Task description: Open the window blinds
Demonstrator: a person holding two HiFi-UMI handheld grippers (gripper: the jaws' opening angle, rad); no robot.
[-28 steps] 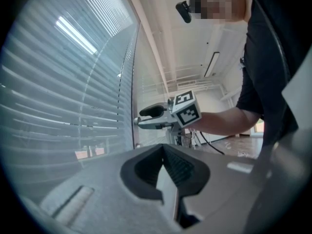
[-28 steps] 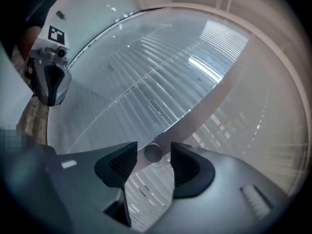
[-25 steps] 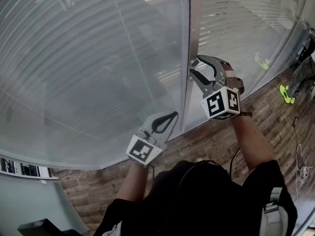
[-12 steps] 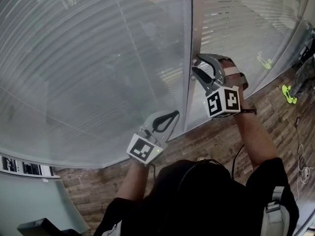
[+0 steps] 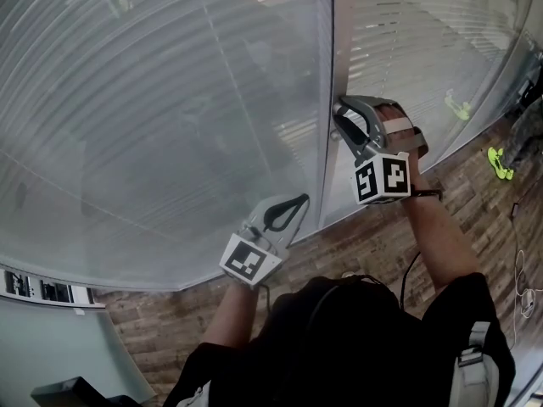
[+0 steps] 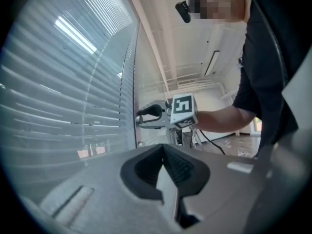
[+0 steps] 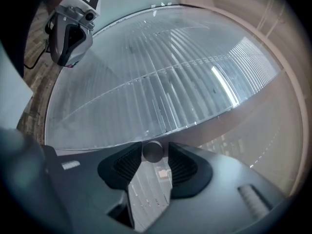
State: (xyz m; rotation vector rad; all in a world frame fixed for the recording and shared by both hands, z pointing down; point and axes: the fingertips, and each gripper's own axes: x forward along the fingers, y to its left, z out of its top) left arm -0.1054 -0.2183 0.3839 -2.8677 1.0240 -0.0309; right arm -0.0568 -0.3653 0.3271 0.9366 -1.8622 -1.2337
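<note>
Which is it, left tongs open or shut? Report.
Shut: the left tongs show pads meeting at the tips, nothing between them.

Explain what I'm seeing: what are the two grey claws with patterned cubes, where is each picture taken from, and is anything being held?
There is no robot here: a person works two hand-held, two-jaw grippers, and the cubes are part of them. The head view comes from a camera on the person's head, looking down at lowered window blinds above a wooden floor. The other two pictures come from cameras riding on each gripper, looking along its jaws. The left gripper hovers by the blinds, shut and empty. The right gripper is up at the window frame. Its jaws have just been closing around a small round knob, but a thin gap seems to show on one side, so it isn't pinched yet.
</note>
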